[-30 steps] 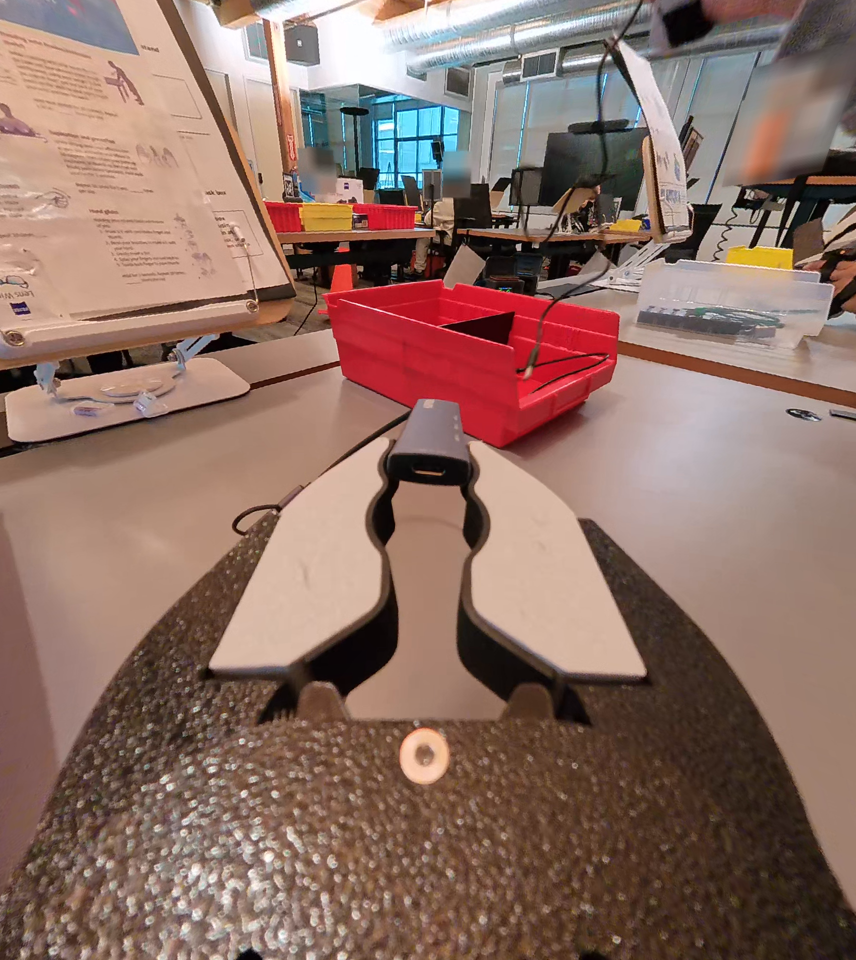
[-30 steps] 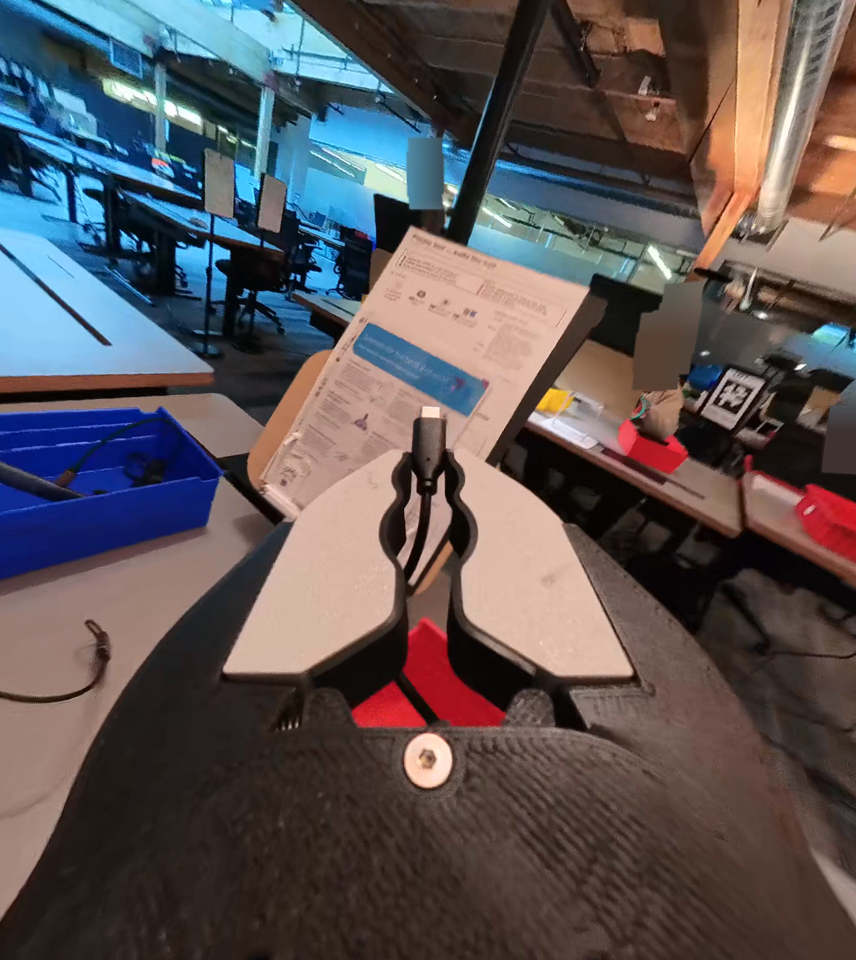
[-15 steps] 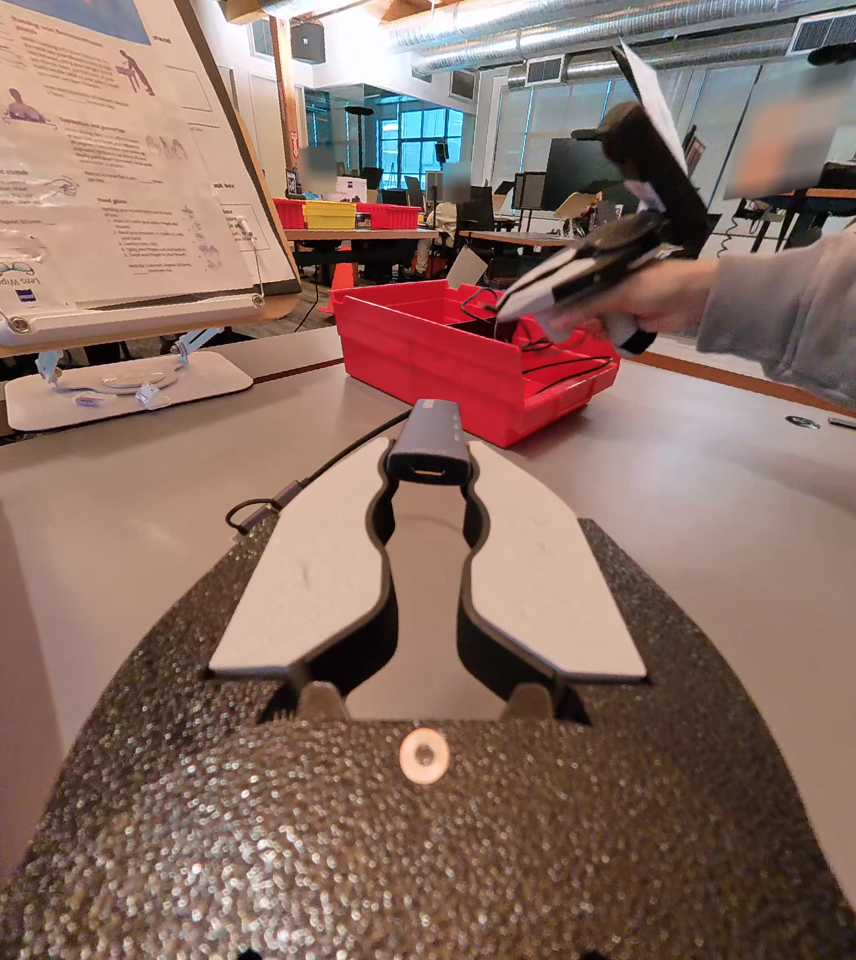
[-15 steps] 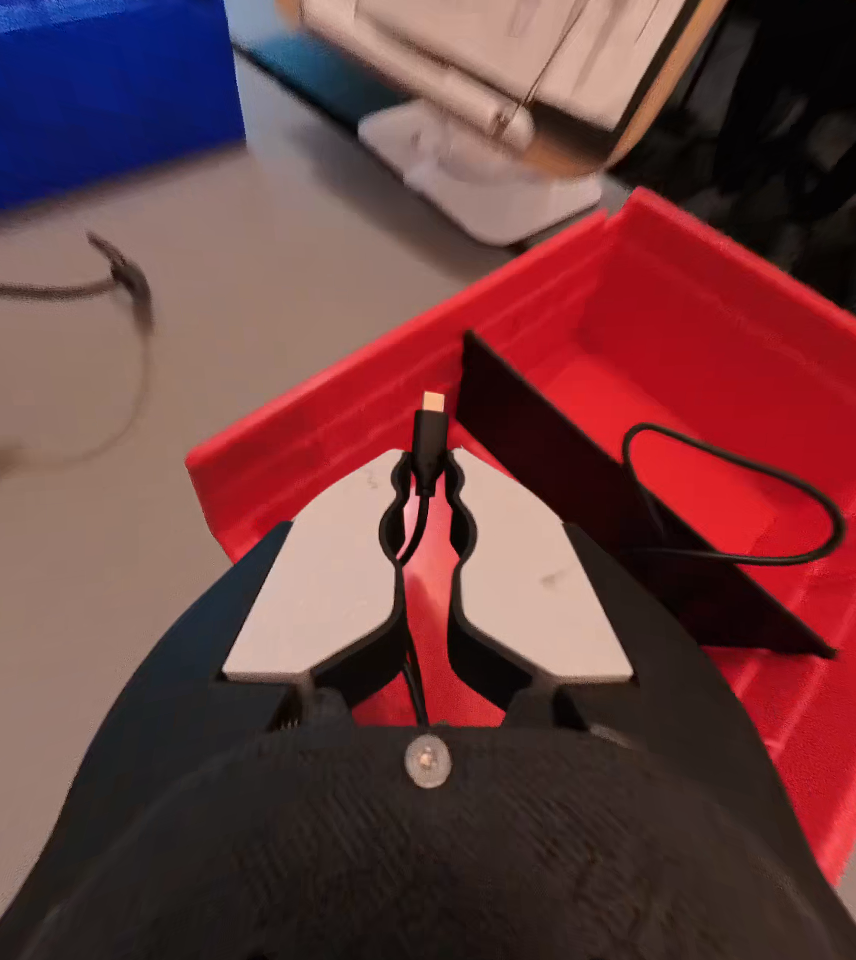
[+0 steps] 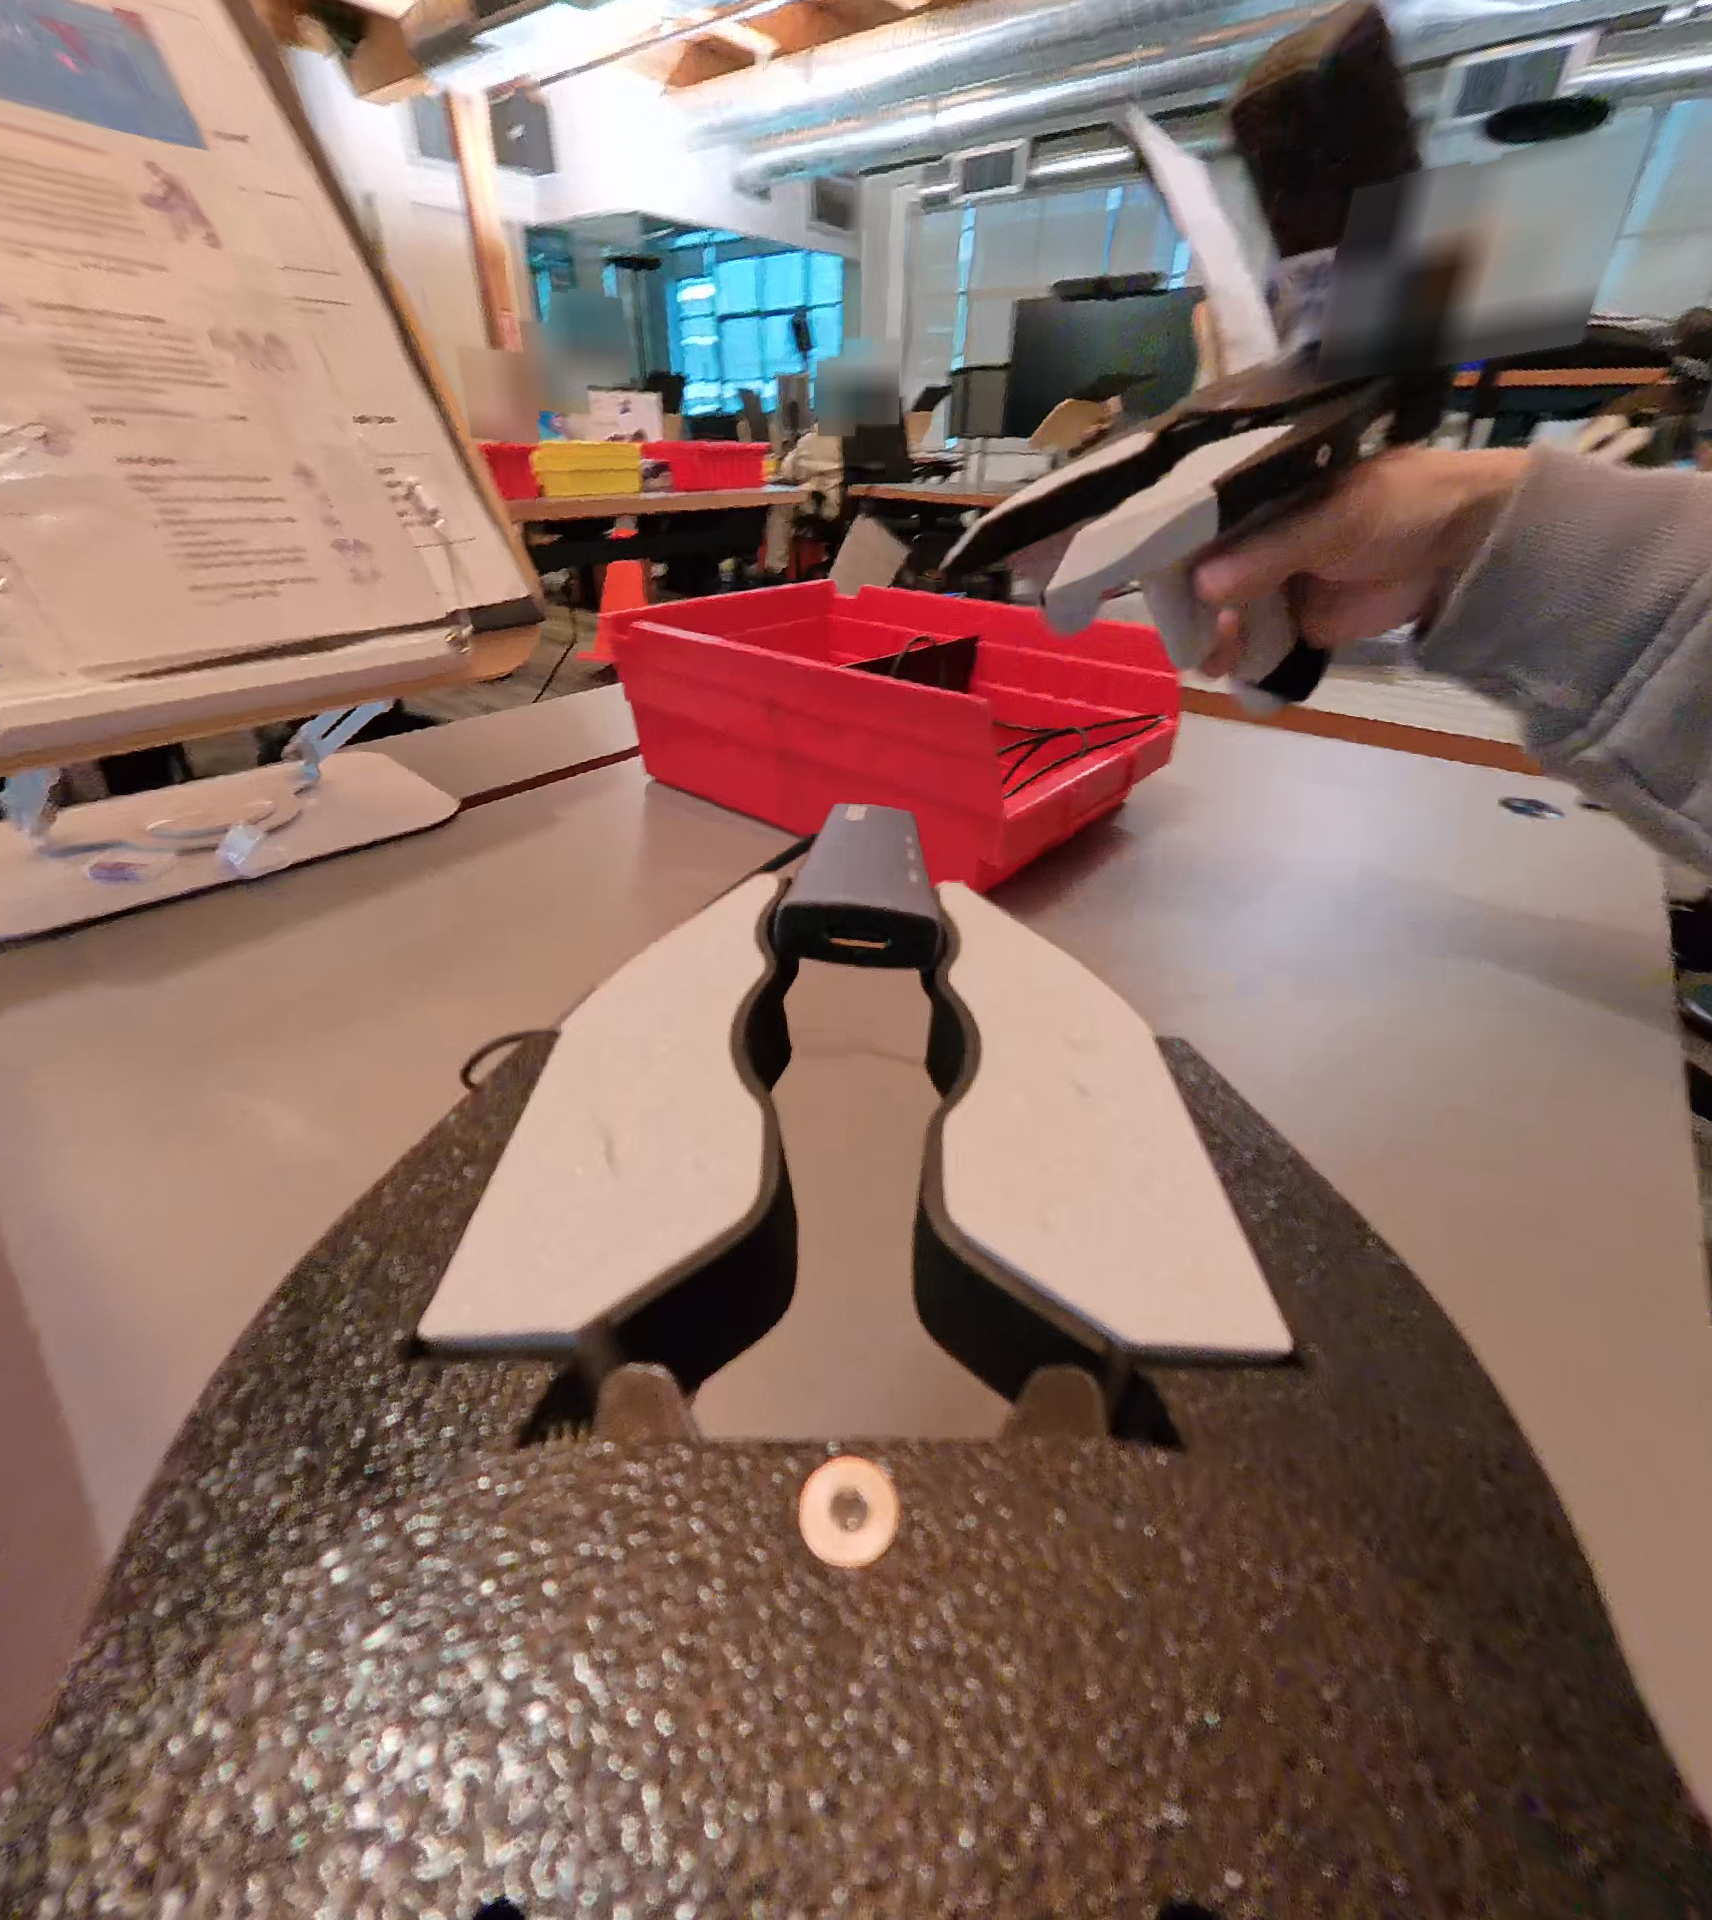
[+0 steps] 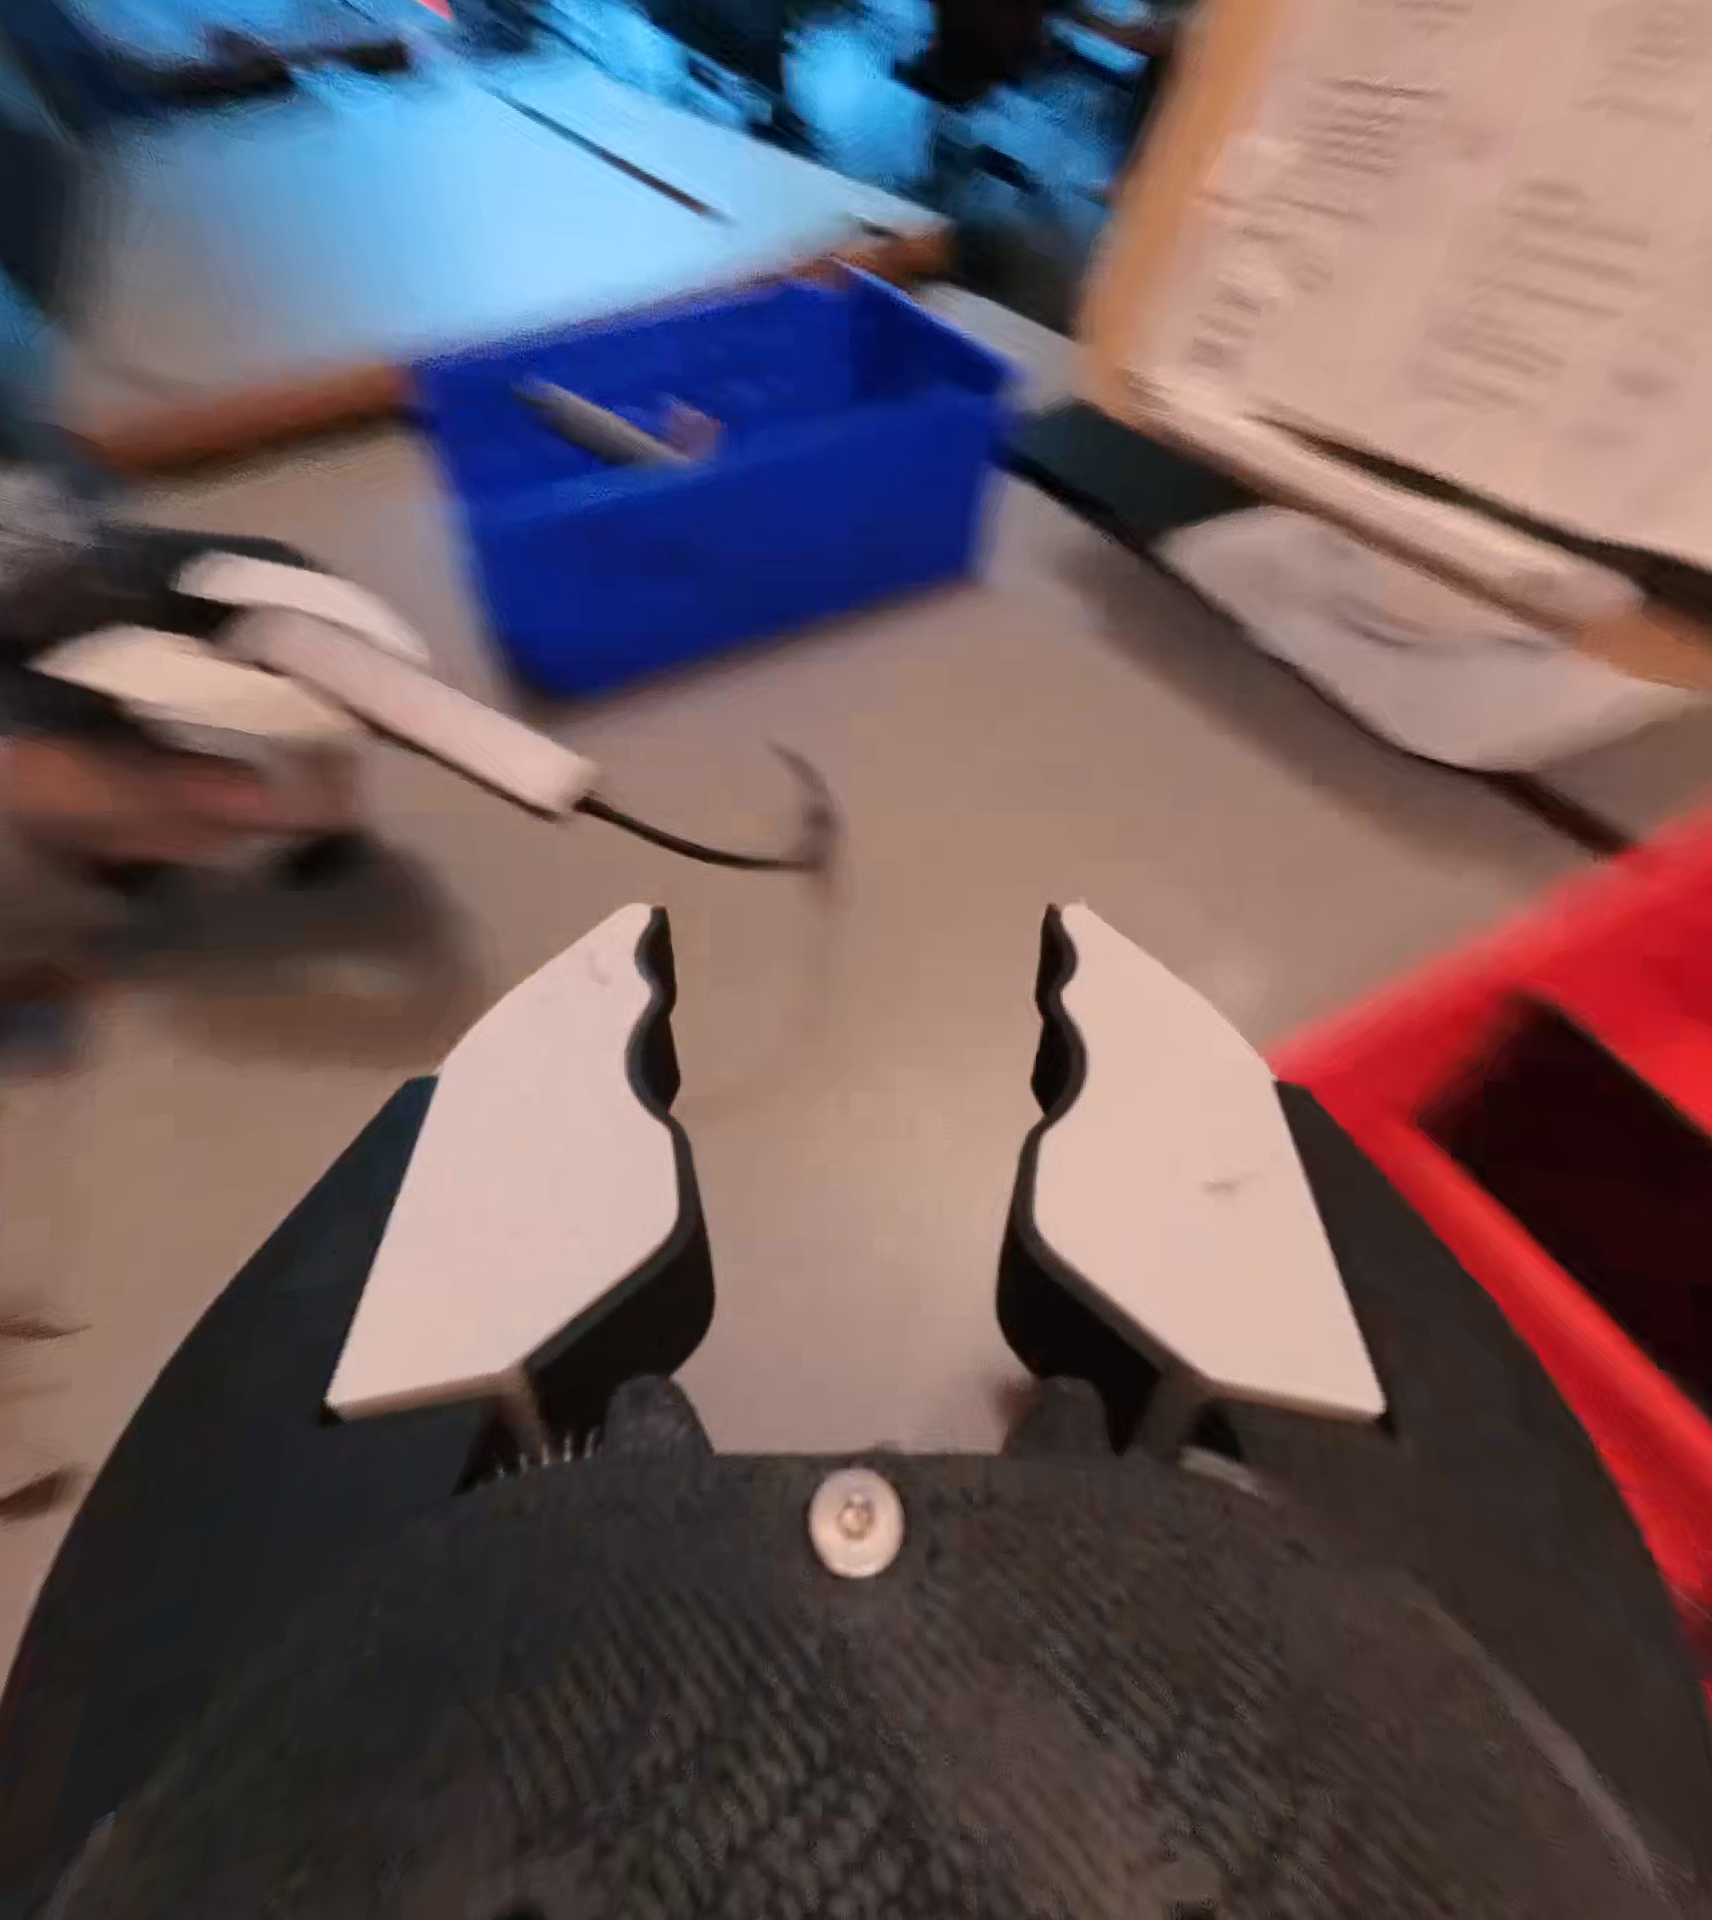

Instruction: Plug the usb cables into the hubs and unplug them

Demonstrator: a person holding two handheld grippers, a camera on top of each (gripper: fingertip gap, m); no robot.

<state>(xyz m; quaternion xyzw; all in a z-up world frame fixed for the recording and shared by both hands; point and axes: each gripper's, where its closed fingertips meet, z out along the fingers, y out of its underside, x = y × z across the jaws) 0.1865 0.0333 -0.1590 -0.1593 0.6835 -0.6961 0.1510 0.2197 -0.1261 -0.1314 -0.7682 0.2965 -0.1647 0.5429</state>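
The right gripper point(image 6: 852, 966) is hovering over the table point(image 6: 935, 790), fingers spread wide and empty. A blue bin point(image 6: 727, 582) is sitting ahead, a red bin point(image 6: 1600, 997) at right.

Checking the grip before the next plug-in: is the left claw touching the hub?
Touching. The left wrist view shows the left claw closed on the near end of the grey hub, both fingertips pressed against its sides with no gap.

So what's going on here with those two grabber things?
A person is working with a hand-held gripper in each hand at a grey table. The left hand-held gripper is clamped on a small dark USB hub. The right hand-held gripper is open and empty beside a red bin that holds black cables. Nothing is plugged into the hub's facing port.
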